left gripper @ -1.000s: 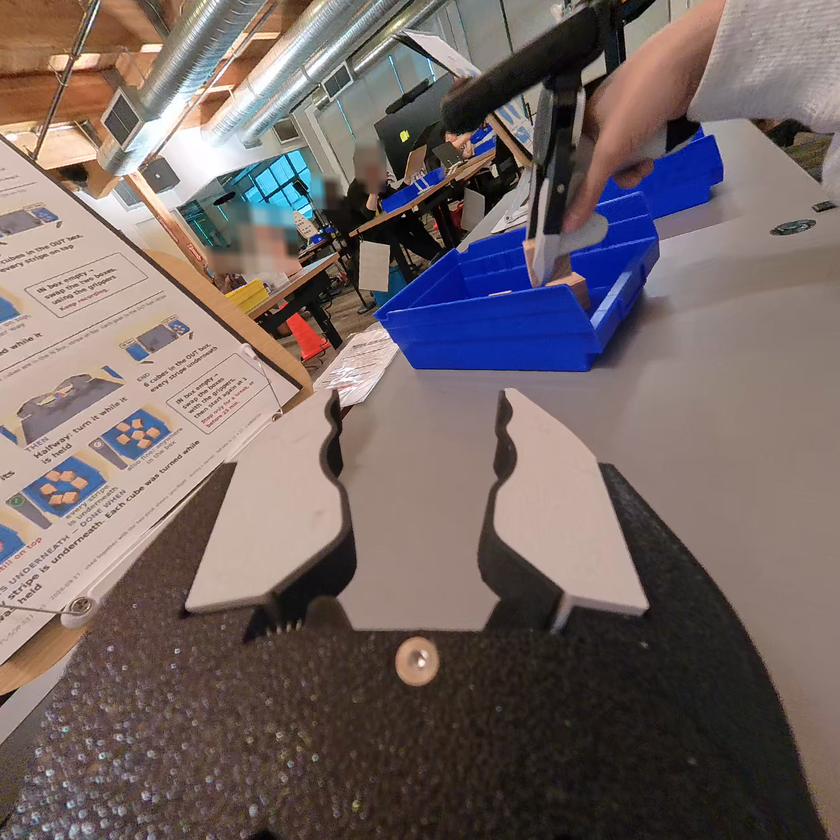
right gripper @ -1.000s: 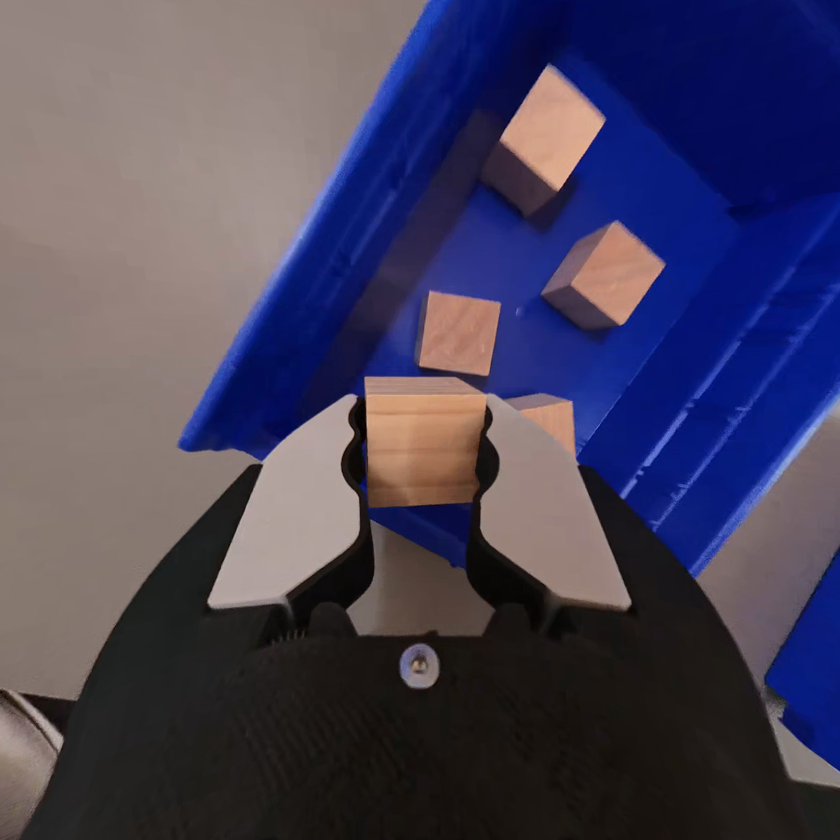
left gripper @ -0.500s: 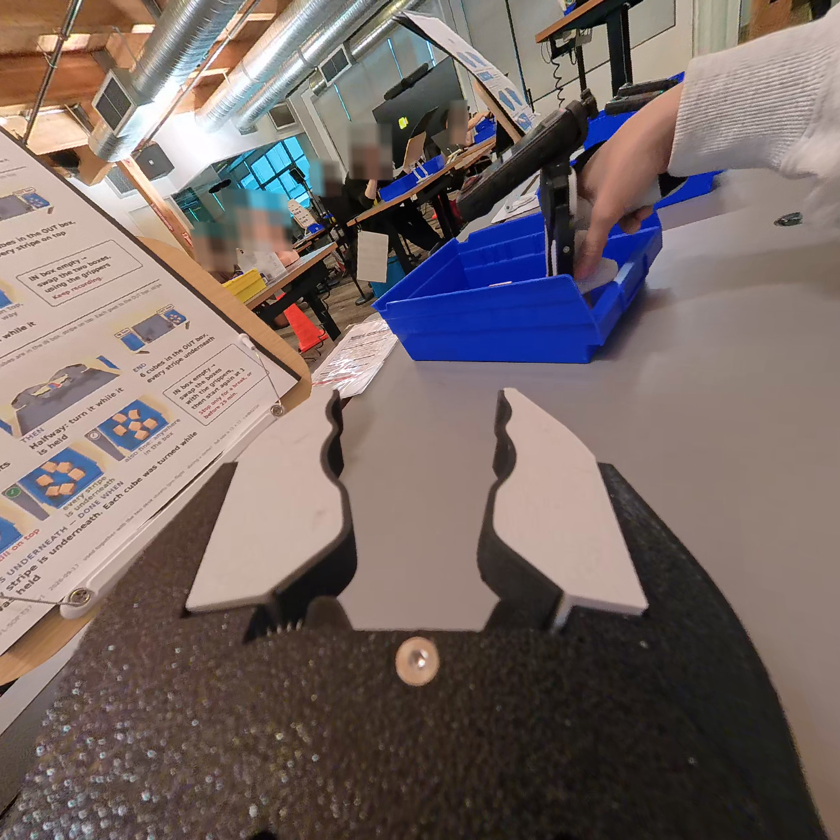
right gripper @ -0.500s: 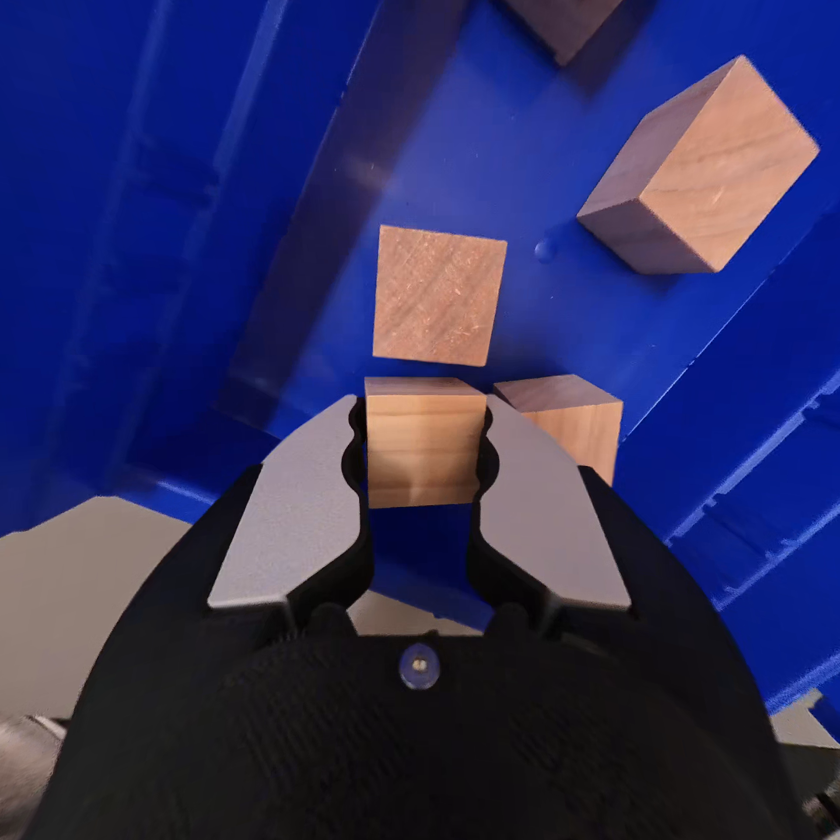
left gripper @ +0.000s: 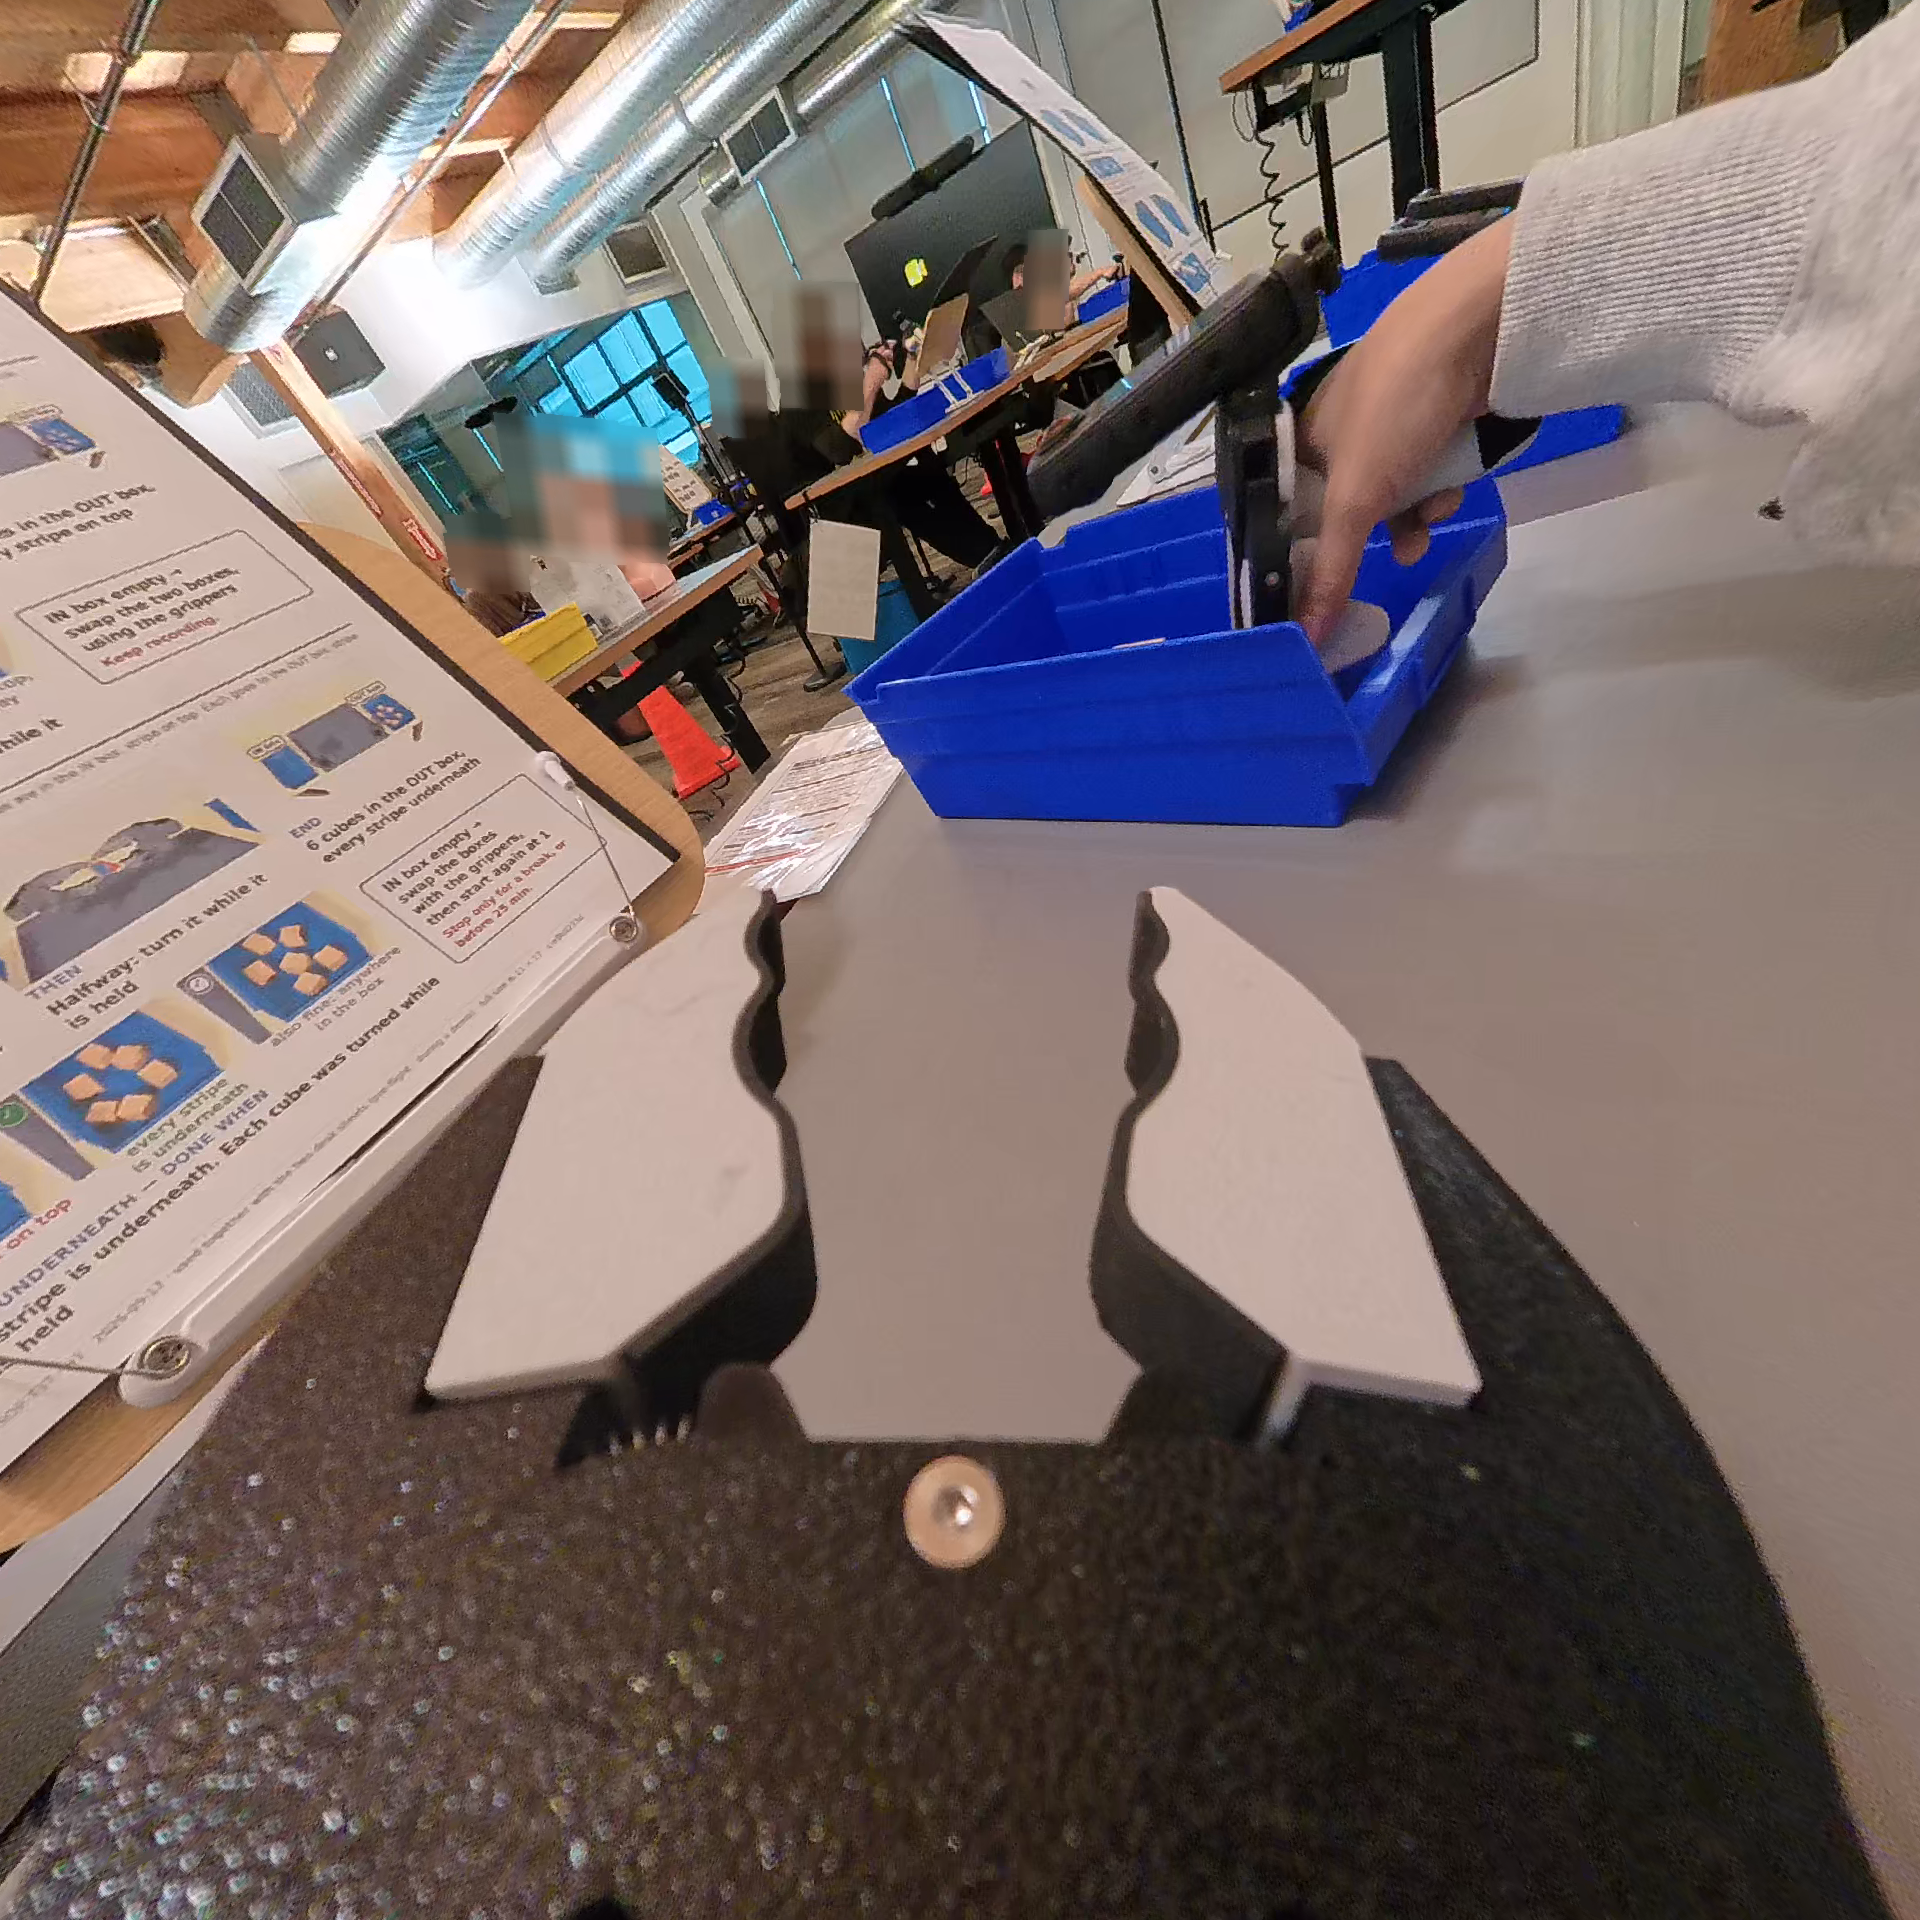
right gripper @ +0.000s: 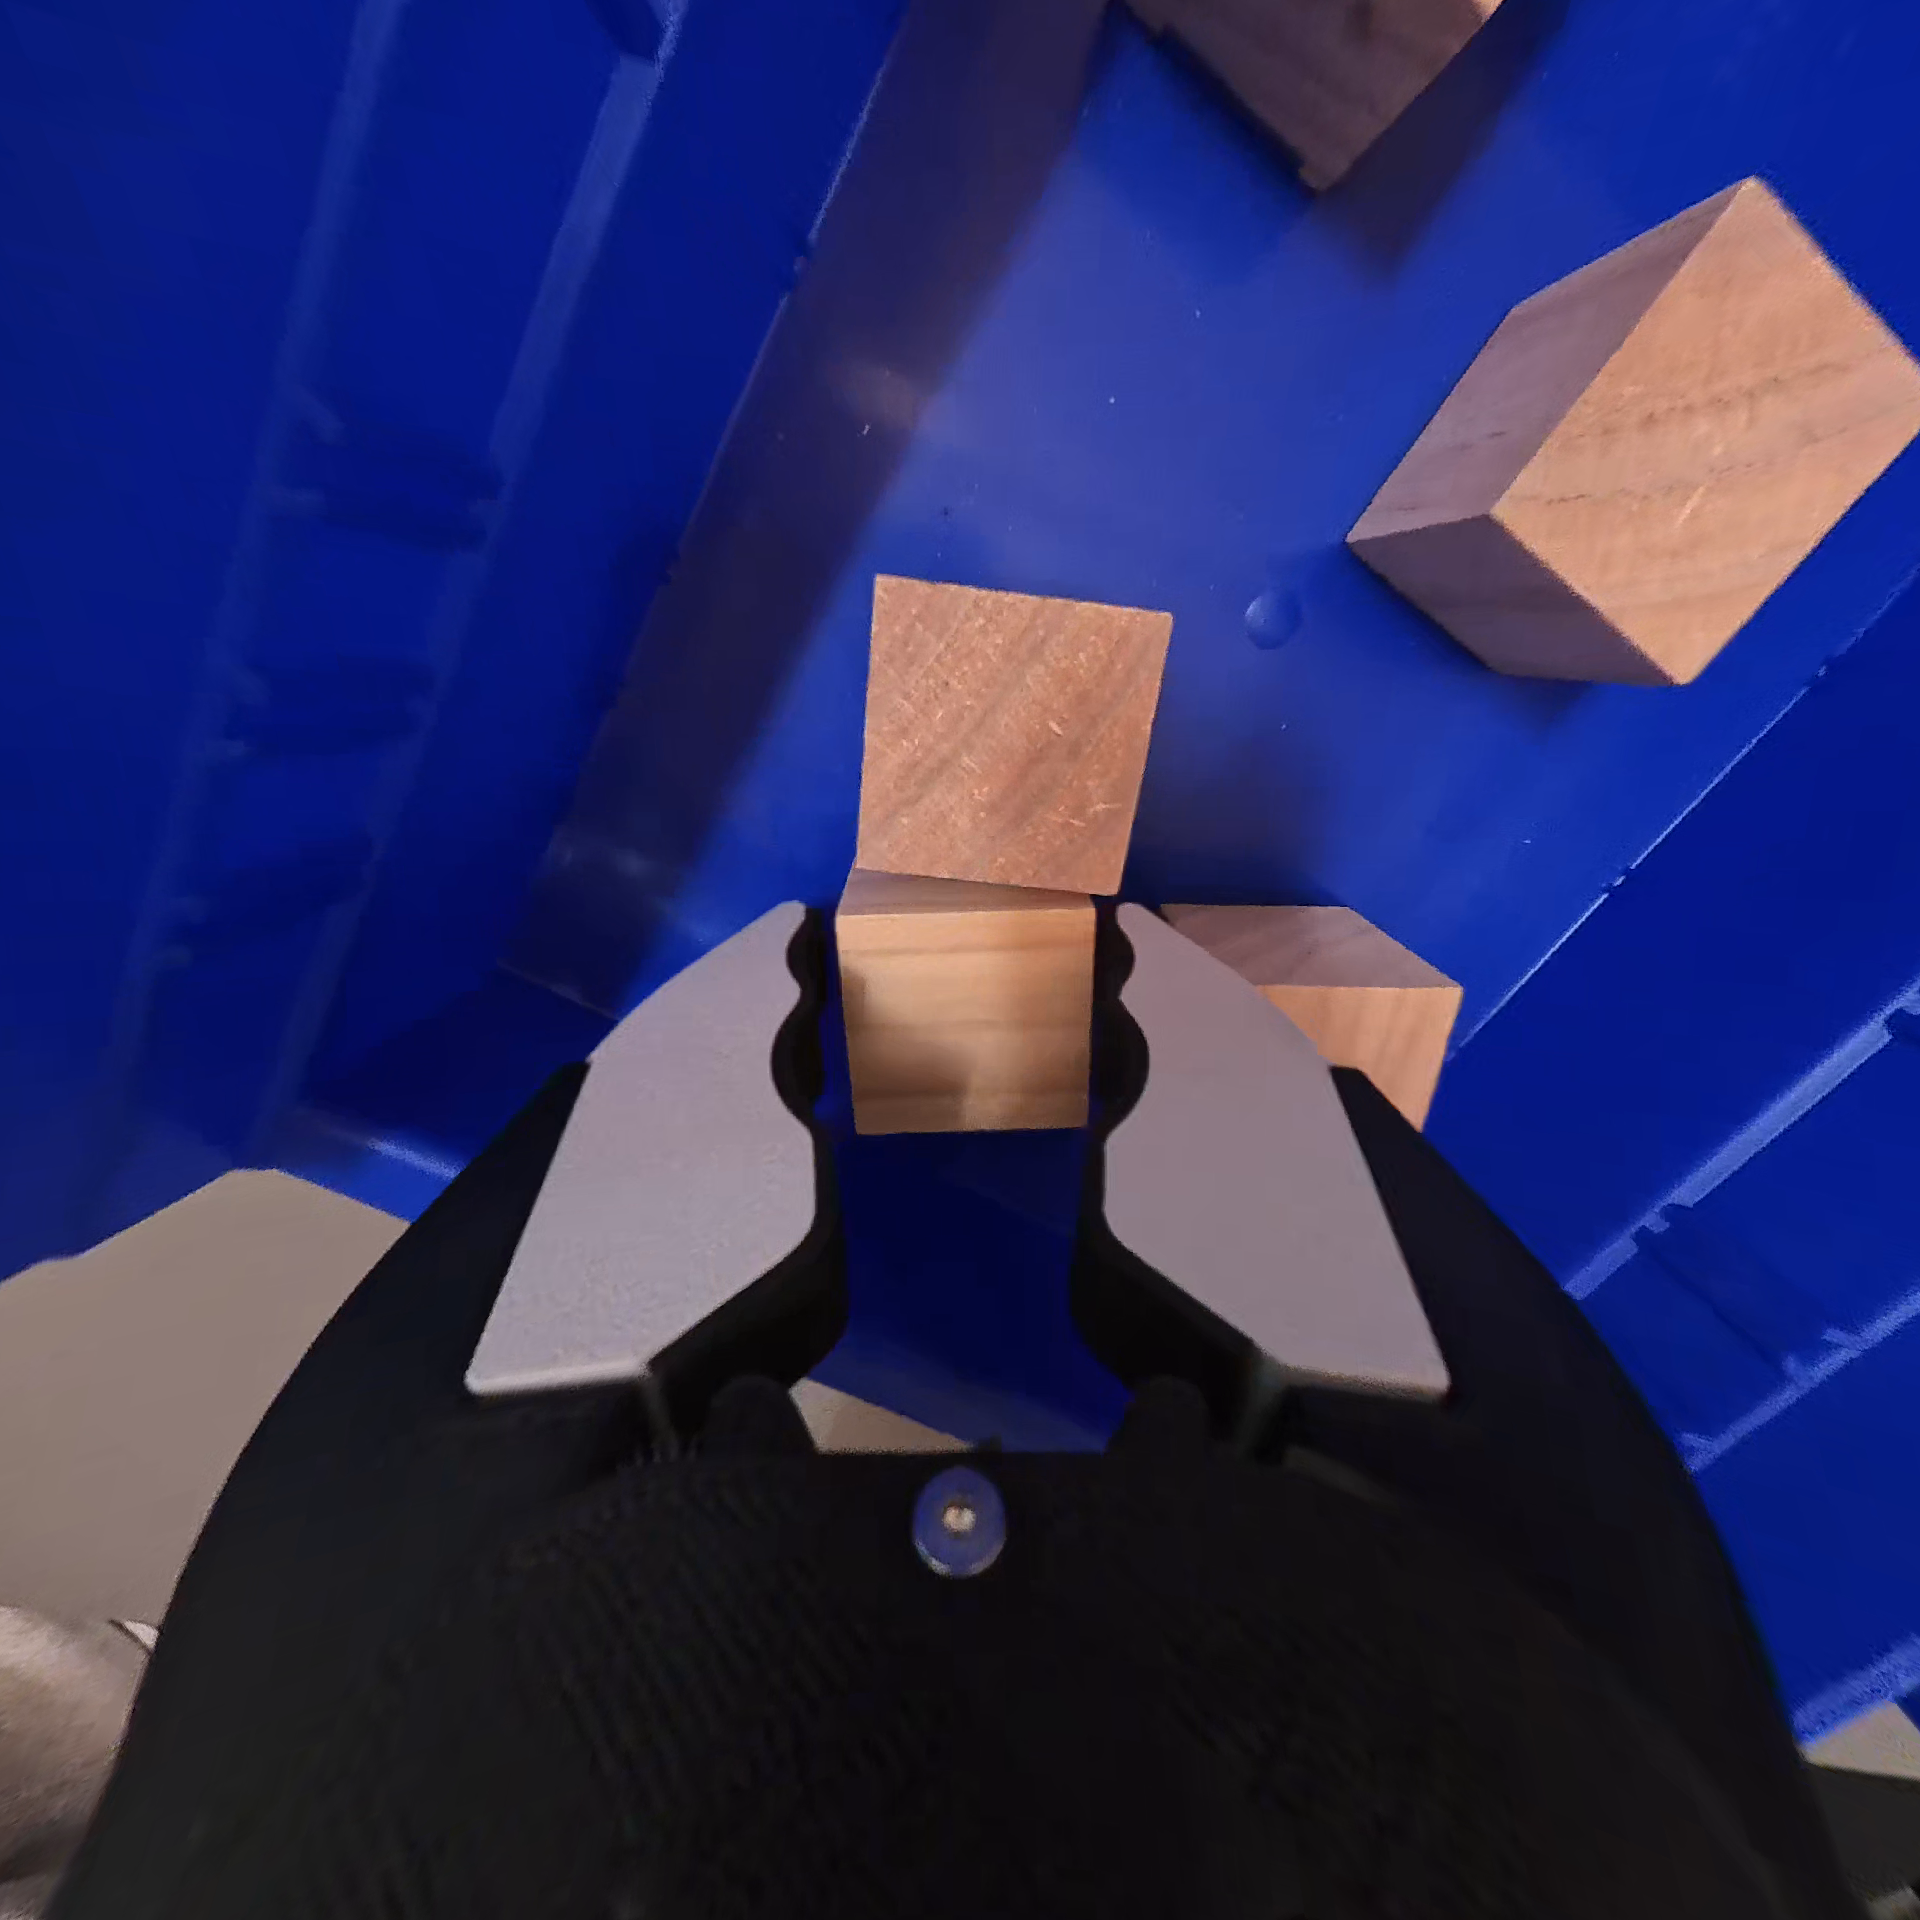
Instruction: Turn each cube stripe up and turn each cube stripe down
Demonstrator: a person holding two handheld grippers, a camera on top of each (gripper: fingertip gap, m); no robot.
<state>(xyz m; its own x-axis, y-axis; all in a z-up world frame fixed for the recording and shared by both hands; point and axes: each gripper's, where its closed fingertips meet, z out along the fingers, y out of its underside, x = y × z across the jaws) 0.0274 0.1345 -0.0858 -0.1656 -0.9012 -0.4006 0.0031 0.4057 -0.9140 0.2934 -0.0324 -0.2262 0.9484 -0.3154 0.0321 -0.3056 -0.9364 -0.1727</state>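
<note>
cube [right gripper: 964,1023] plain pale wood, clamped

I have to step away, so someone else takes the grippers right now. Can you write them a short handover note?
Right gripper: shut on a wooden cube, held low inside the blue bin.
Left gripper: open, empty, over the grey table, short of the bin.
Four other cubes show on the bin floor: one just ahead of the held cube, one beside the right finger, one farther right, one at the top edge. No stripe shows on any visible face.
Left: release the held cube. Whether other cubes remain elsewhere cannot be seen.
</note>
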